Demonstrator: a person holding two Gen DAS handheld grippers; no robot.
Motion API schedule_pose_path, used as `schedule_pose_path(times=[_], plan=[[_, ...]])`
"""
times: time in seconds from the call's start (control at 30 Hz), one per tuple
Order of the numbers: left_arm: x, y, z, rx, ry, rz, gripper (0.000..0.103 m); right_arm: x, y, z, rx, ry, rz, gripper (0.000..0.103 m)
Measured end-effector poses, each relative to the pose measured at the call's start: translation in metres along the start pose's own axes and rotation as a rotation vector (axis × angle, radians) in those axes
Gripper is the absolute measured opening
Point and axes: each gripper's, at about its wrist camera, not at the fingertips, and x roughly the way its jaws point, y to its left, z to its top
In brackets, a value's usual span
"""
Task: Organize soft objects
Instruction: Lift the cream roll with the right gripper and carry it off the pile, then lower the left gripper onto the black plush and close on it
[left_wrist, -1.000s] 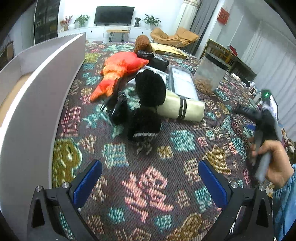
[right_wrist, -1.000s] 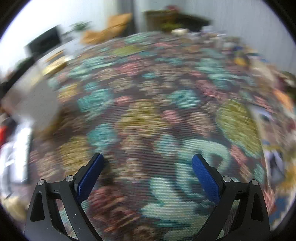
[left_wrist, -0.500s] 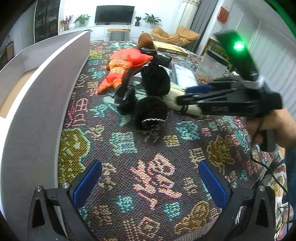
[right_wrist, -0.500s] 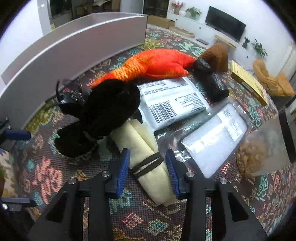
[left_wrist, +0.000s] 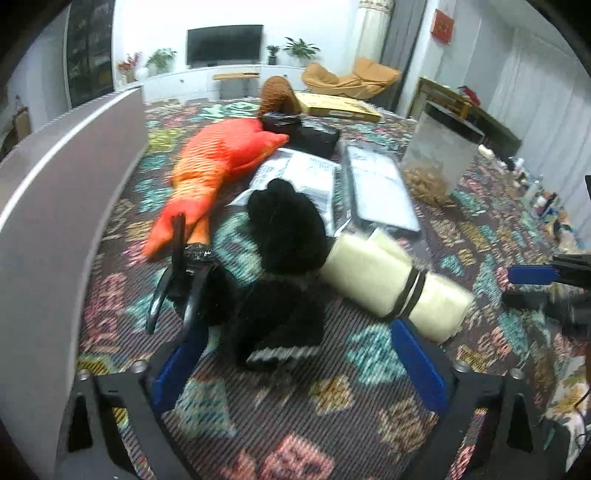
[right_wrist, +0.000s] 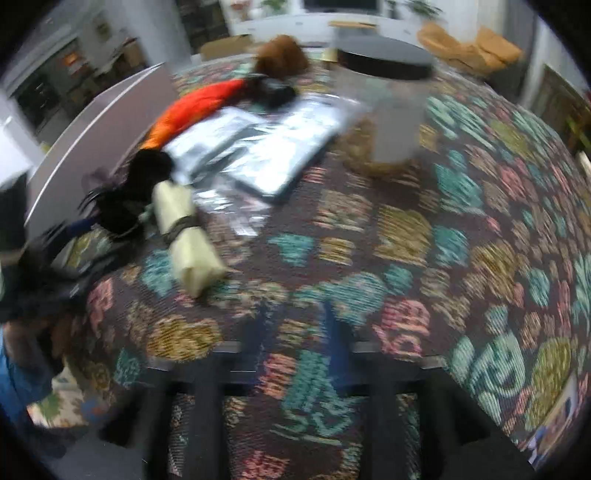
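Observation:
A pile of soft things lies on the patterned tablecloth. In the left wrist view a black fuzzy item (left_wrist: 284, 258) lies in front, a cream cloth roll (left_wrist: 391, 284) with a dark strap to its right, an orange plush fish (left_wrist: 218, 170) behind, a brown plush (left_wrist: 277, 98) at the back. My left gripper (left_wrist: 295, 362) is open, its fingers either side of the black item's near end, not touching. In the blurred right wrist view my right gripper (right_wrist: 295, 332) is nearly closed and empty, well back from the cream roll (right_wrist: 184, 236), the black item (right_wrist: 136, 192) and the fish (right_wrist: 195, 110).
A grey box wall (left_wrist: 55, 206) runs along the left. Clear plastic packets (left_wrist: 376, 184) and a jar with a black lid (left_wrist: 439, 155) stand behind the pile. A flat cardboard box (left_wrist: 340, 107) lies at the back. Black hair clips (left_wrist: 177, 273) lie beside the black item.
My left gripper has moved forward up to the black fuzzy item. My right gripper has pulled back from the cream roll to the right side of the table, jaws still narrow and empty.

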Motion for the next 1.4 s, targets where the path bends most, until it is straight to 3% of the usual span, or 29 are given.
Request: schedule_pose_path(times=[0.13, 0.23, 0.3, 0.37, 0.5, 0.57, 0.63, 0.77, 0.83, 0.9, 1.0, 1.1, 1.17, 1.27, 1.3, 1.4], plan=[[-0.009, 0.014, 0.003, -0.06, -0.008, -0.059, 0.089, 0.024, 0.044, 0.025, -0.085, -0.029, 0.067, 0.058], [-0.021, 0.017, -0.003, -0.045, 0.005, -0.069, 0.09, 0.063, 0.069, 0.041, -0.15, 0.028, 0.052, 0.054], [-0.024, 0.015, -0.006, -0.012, 0.012, -0.06, 0.09, 0.071, 0.078, 0.037, -0.16, 0.064, 0.074, 0.036], [-0.022, 0.012, -0.005, 0.005, 0.011, -0.051, 0.09, 0.063, 0.076, 0.027, -0.134, 0.077, 0.11, 0.029], [0.001, 0.008, 0.0, -0.055, 0.047, -0.06, 0.089, 0.026, 0.045, -0.003, -0.035, 0.049, 0.134, 0.029], [0.01, 0.006, 0.001, -0.087, 0.067, -0.09, 0.089, 0.006, 0.014, -0.014, 0.046, 0.016, 0.099, 0.029], [0.003, 0.015, 0.007, -0.116, 0.009, -0.078, 0.089, -0.009, -0.021, -0.024, 0.124, -0.02, 0.023, 0.029], [-0.021, 0.066, 0.02, -0.383, -0.094, -0.089, 0.09, -0.016, -0.071, -0.037, 0.261, -0.045, -0.013, 0.029], [-0.033, 0.073, 0.018, -0.439, -0.102, -0.112, 0.09, -0.016, -0.084, -0.042, 0.308, -0.064, -0.019, 0.029], [-0.048, 0.059, 0.013, -0.373, -0.099, -0.082, 0.09, -0.012, -0.091, -0.042, 0.365, -0.089, -0.005, 0.029], [-0.066, 0.02, 0.002, -0.188, -0.144, -0.03, 0.091, -0.017, -0.099, -0.045, 0.409, -0.111, -0.002, 0.029], [-0.052, -0.024, 0.012, 0.027, -0.141, 0.03, 0.091, -0.016, -0.106, -0.046, 0.435, -0.113, -0.003, 0.029], [-0.025, -0.042, 0.023, 0.101, -0.09, 0.071, 0.091, -0.018, -0.109, -0.045, 0.449, -0.123, -0.002, 0.029], [0.02, -0.043, 0.03, 0.106, 0.031, 0.138, 0.091, -0.022, -0.113, -0.044, 0.455, -0.136, 0.001, 0.029], [0.027, -0.043, 0.031, 0.134, 0.021, 0.216, 0.092, -0.023, -0.114, -0.043, 0.452, -0.138, -0.002, 0.029], [0.031, -0.033, 0.034, 0.122, 0.041, 0.248, 0.092, -0.021, -0.12, -0.037, 0.457, -0.135, 0.004, 0.029]])
